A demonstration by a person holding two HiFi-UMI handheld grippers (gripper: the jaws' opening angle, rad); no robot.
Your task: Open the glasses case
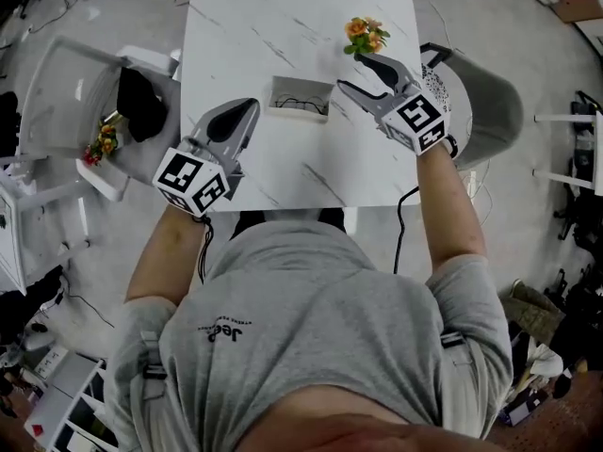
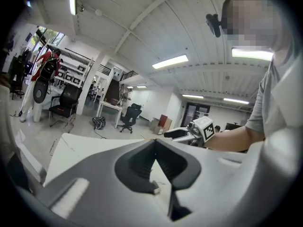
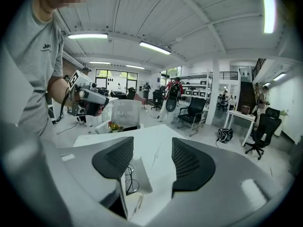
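Our left gripper [image 1: 250,107] is closed on nothing; our right gripper [image 1: 352,72] stands partly open, empty, near the open glasses case [image 1: 301,99].

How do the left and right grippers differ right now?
The left gripper has its jaws together at the tips; the right gripper has them apart. The left gripper is over the near left corner of the white table; the right gripper reaches further in, beside the flowers. Both are empty.
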